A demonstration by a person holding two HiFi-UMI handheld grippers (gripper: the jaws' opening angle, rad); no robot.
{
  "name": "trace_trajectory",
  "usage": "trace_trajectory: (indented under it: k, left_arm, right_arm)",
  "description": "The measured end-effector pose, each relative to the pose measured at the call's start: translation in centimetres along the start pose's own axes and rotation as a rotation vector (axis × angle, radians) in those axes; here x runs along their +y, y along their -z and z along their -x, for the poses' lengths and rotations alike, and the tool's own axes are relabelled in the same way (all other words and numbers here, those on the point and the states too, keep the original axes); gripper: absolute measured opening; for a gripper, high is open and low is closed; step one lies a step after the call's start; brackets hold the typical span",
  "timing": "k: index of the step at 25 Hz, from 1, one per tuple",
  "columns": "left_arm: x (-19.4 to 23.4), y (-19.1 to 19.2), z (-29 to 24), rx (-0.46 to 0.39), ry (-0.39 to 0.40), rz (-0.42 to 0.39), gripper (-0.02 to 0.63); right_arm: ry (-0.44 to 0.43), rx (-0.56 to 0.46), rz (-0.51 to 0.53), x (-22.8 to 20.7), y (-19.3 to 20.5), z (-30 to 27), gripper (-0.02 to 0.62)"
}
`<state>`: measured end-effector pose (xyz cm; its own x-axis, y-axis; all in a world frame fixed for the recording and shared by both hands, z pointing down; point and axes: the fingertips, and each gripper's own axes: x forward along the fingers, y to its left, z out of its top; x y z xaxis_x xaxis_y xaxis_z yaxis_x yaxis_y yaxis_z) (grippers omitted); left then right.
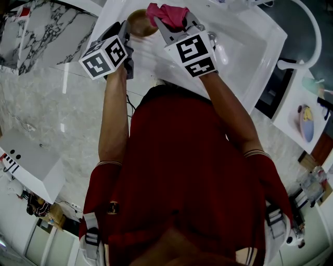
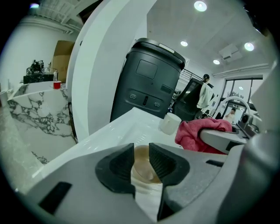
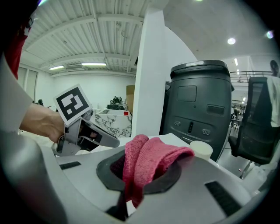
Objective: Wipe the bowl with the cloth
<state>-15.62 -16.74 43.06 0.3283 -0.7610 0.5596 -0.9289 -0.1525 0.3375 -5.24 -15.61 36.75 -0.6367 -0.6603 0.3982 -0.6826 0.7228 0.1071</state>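
The bowl (image 1: 141, 22), brown and round with no long axis to speak of, sits at the far edge of the white desk (image 1: 244, 41) with its opening facing up. The left hand-held gripper (image 1: 127, 28) has its jaws closed on the near-left part of the rim; in the left gripper view the brown inside of the bowl (image 2: 142, 162) shows in the narrow gap between the dark pads. Whether the bowl rests on the desk or is lifted slightly off it cannot be told. The right hand-held gripper (image 1: 170, 25) is clamped on the pink cloth (image 1: 169, 13), which bunches out past the jaw tips. The cloth lies just to the right of the bowl, at or over its right rim. So the right hand carries the wiping and probably needs only a short move left and down into the bowl, while the left hand steadies it. From the left gripper the cloth (image 2: 197, 133) appears to the right and slightly beyond. The desk is glossy white and mostly bare, with a small white cup (image 2: 169, 123) behind. A dark grey bin (image 2: 148, 83) stands beyond it, and a marble counter (image 1: 47, 26) lies to the left in a bright, open room.
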Motion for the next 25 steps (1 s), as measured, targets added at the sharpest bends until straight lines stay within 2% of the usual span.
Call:
trace_trajectory:
  k: [8, 17, 25]
  left_arm:
    - [-1.7, -1.7, 2.0, -0.109, 0.031, -0.081, 0.098]
    - [-4.1, -3.3, 4.6, -0.243, 0.078, -0.165, 0.046]
    - [-6.1, -3.9, 6.6, -0.329, 0.104, -0.241, 0.012]
  right_arm:
    - [0.003, -0.024, -0.003, 0.3, -0.7, 1.0, 0.029]
    - [0.007, -0.061, -0.004, 0.6, -1.6, 2.5, 0.029]
    - [0.005, -0.112, -0.018, 0.9, -2.4, 4.1, 0.029]
